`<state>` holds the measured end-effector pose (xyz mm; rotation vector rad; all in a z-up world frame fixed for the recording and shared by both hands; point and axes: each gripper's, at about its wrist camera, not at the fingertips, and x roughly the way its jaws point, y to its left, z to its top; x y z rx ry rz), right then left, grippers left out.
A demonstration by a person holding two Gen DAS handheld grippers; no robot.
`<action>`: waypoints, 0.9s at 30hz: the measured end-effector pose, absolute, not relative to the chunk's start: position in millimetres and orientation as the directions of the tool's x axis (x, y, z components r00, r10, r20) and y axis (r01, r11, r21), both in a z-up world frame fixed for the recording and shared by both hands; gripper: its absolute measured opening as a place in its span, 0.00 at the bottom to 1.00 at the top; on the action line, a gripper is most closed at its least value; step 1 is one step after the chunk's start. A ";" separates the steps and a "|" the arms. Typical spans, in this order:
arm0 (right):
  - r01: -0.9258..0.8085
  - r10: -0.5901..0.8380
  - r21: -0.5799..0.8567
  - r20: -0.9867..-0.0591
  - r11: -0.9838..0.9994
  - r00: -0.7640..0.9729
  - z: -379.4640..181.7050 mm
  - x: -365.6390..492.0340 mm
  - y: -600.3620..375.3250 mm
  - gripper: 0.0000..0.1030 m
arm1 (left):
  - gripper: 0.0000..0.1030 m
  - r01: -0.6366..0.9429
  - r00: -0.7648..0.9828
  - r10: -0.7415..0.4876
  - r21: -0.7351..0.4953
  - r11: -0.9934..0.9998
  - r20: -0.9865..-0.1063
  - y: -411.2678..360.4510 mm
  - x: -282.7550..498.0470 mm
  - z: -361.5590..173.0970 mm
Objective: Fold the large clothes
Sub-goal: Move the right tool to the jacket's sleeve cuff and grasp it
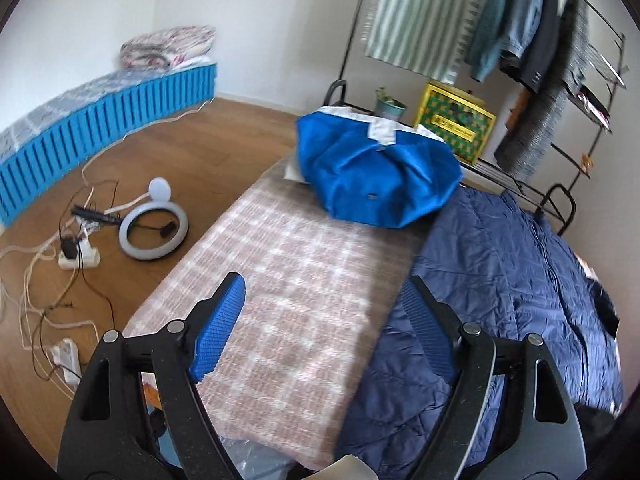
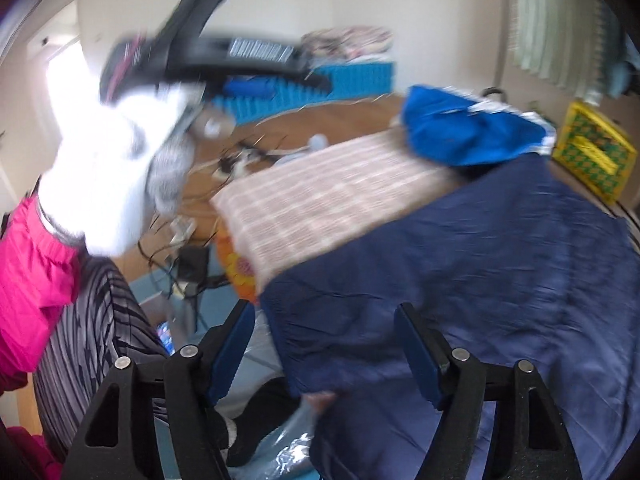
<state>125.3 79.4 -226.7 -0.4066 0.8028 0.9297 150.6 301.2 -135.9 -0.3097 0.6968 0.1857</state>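
With both the left gripper (image 1: 320, 320) and right gripper (image 2: 324, 344) spread and empty, the slippery navy jacket (image 1: 500, 280) at lower right may slide off the bed's near edge.

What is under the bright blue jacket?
The bright blue jacket lies on the checked blanket, its edge overlapping the navy quilted garment. Whatever else lies beneath is covered.

Right claw (image 2: 324, 344) gapes empty above navy quilted garment (image 2: 480, 264).

Navy quilted jacket (image 1: 500, 280) on a pink-and-white plaid blanket (image 1: 288, 280) (bright blue bag (image 1: 376, 172) behind).
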 end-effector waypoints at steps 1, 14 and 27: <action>-0.845 0.541 0.017 -0.775 0.535 0.328 -235.8 126.4 89.4 0.70 | 0.81 -0.283 0.748 0.070 -0.221 0.933 -0.660 306.5 149.5 -139.0; -0.889 0.305 -0.206 -0.887 0.410 0.346 -316.1 107.2 157.1 0.62 | 0.80 -0.351 0.733 0.013 -0.362 0.864 -0.680 345.1 150.6 -152.7; -0.812 0.424 0.059 -0.873 0.580 0.239 -267.4 161.3 124.6 0.09 | 0.74 -0.344 0.760 0.032 -0.360 0.867 -0.649 320.3 168.2 -131.5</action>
